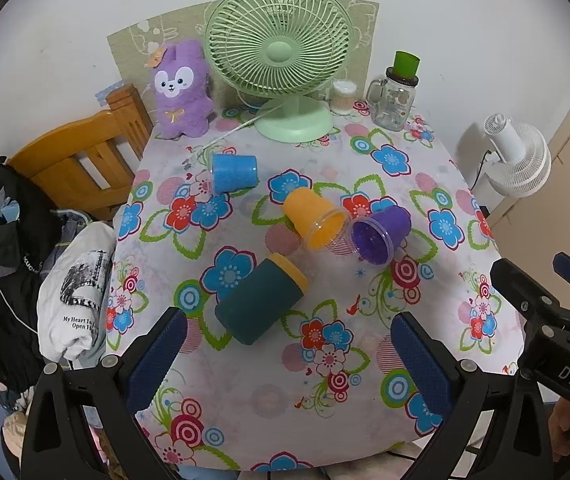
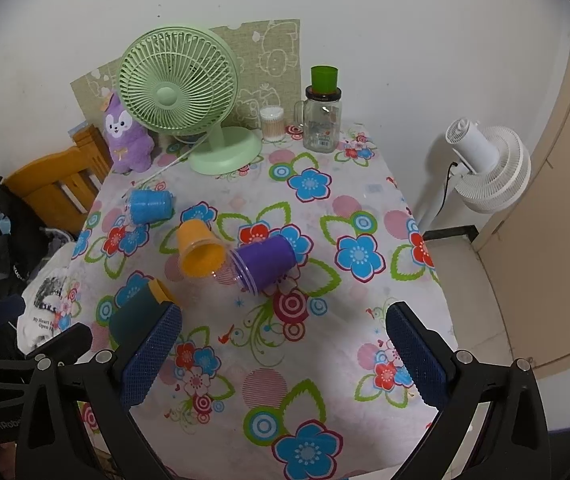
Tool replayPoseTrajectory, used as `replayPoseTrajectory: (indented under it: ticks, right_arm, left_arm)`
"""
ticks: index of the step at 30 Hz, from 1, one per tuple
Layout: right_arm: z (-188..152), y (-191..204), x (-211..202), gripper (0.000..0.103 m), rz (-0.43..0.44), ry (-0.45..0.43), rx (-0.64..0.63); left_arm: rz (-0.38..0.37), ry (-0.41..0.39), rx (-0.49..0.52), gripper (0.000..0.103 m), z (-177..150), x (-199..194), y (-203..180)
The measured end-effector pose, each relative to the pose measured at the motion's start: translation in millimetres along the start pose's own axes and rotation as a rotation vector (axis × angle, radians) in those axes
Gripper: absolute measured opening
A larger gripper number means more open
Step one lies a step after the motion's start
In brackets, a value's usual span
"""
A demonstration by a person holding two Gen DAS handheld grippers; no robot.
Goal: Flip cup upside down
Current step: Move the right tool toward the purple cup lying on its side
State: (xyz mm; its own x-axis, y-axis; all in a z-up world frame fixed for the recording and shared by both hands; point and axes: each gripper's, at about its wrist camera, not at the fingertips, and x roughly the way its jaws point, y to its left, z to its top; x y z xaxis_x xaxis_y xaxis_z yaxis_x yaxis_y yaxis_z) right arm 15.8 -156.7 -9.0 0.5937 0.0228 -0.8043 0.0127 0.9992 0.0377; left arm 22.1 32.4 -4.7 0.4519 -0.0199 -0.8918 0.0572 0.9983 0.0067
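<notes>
Several cups lie on their sides on the flowered tablecloth (image 1: 425, 184): a blue cup (image 1: 234, 172) (image 2: 150, 206), an orange cup (image 1: 313, 218) (image 2: 199, 248), a purple cup (image 1: 381, 234) (image 2: 267, 262) and a dark teal cup with a yellow rim (image 1: 261, 302) (image 2: 137, 312). My left gripper (image 1: 289, 360) is open and empty, just short of the teal cup. My right gripper (image 2: 283, 354) is open and empty above the cloth, short of the purple cup; its left finger hides part of the teal cup. The right gripper also shows in the left wrist view (image 1: 545, 304).
A green desk fan (image 1: 281, 56), a purple plush toy (image 1: 181, 88), a cotton-swab jar (image 1: 343, 96) and a glass mug jar with a green cup on top (image 1: 395, 96) stand at the back. A wooden chair with clothes (image 1: 77, 168) is left; a white fan (image 2: 489, 164) right.
</notes>
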Motion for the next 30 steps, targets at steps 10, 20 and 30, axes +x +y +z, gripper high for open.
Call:
replayPoseTrajectory:
  ticks: [10,20,30]
  right_arm:
    - [7.3,-7.6,14.6,0.103,0.024,0.027,-0.038]
    - [25.5,-32.5,44.6,0.103,0.07,0.071,-0.101]
    - [48.4,-65.8,97.2,0.102,0.102,0.131,-0.141]
  left_arm:
    - [0.005,0.023,-0.012,0.103,5.3,12.1,-7.5]
    - [0.025,0.067,-0.094,0.103,19.9,38.7,-31.6]
    - [0.04,0.126,-0.185,0.103,39.8,73.4,-67.5]
